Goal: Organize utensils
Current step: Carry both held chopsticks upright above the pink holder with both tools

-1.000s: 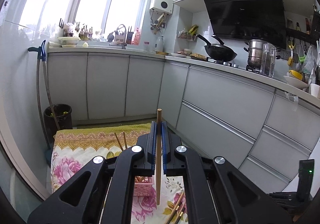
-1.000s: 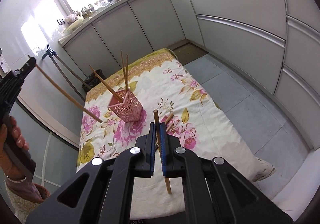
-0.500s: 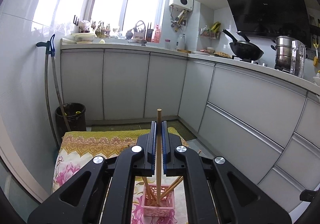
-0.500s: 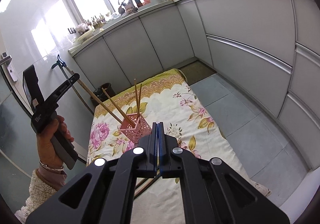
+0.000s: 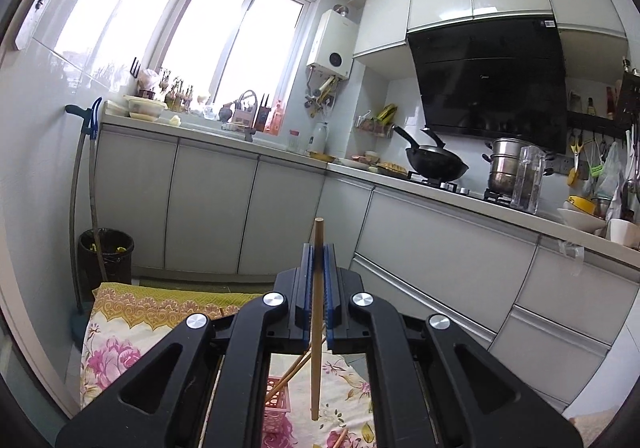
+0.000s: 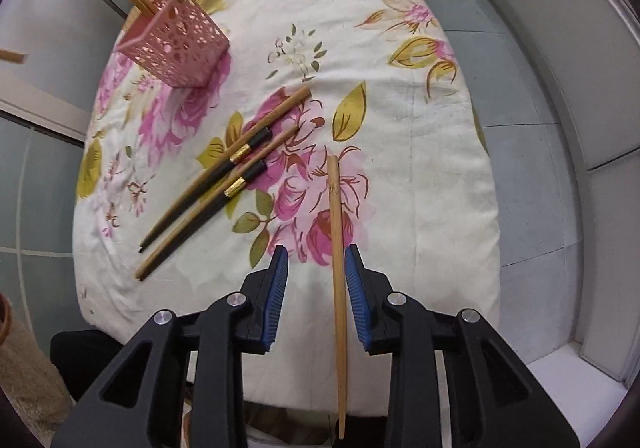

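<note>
My left gripper (image 5: 318, 250) is shut on a plain wooden chopstick (image 5: 316, 328) that stands upright between its blue pads. Its lower end hangs above the pink lattice holder (image 5: 276, 404). In the right wrist view the pink holder (image 6: 176, 48) stands at the far left of the floral cloth (image 6: 420, 152) with several chopsticks in it. My right gripper (image 6: 314, 254) points down at the cloth and its jaws are opening. A bamboo chopstick (image 6: 335, 216) runs lengthwise between them, close to the right pad, and neither pad presses on it. I cannot tell whether it rests on the cloth.
Several black-and-wood chopsticks (image 6: 224, 184) lie loose on the cloth left of my right gripper. Grey cabinets (image 5: 448, 260) run along the far side, with a wok (image 5: 436, 164) and a pot on the counter. A bin (image 5: 106, 252) stands in the corner.
My right gripper has swung down toward the cloth and its jaws have parted around the bamboo chopstick. The left gripper's view has shifted, and it still clamps its chopstick.
</note>
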Demonstrator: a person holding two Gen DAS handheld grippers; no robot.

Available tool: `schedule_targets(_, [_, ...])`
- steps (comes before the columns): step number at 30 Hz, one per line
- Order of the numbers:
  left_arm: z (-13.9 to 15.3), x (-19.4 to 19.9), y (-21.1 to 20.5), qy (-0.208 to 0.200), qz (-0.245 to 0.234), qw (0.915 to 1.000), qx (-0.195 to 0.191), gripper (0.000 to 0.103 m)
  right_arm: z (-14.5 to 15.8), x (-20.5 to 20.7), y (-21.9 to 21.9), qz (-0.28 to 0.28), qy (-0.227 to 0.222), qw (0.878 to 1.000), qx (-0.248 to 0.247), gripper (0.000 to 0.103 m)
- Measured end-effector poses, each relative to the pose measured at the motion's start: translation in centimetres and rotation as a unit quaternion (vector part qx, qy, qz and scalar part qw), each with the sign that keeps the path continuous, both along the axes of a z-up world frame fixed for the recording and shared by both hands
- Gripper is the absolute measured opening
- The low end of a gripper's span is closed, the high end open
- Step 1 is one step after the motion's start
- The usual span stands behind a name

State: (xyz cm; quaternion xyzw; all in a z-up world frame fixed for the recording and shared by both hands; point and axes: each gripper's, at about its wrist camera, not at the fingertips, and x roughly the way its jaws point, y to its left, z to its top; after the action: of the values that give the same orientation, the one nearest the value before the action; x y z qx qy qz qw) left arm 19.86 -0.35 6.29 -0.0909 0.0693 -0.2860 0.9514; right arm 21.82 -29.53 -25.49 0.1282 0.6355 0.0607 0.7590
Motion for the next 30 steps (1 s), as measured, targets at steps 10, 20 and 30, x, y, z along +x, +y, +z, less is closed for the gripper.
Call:
schedule_targets(10, [0.0,-0.3,0.6,0.004,-0.019,0.9998,0.004,0.004,-2.9,3.0,1.7,0.006,0.017,0.998,-0.06,0.013])
schedule_targets(20, [-0.7,0.6,0.6,0.013,-0.001,0.9999,0.007,0.004,-0.9,-0.1,2.0,-0.032,-0.063,0.996,-0.045,0.008])
schedule_targets(30, [-2.3,3.3,0.2,0.037,0.031,0.9987,0.018,0.004,10.9,-6.0,1.7,-0.055,-0.229,0.972,-0.011,0.008])
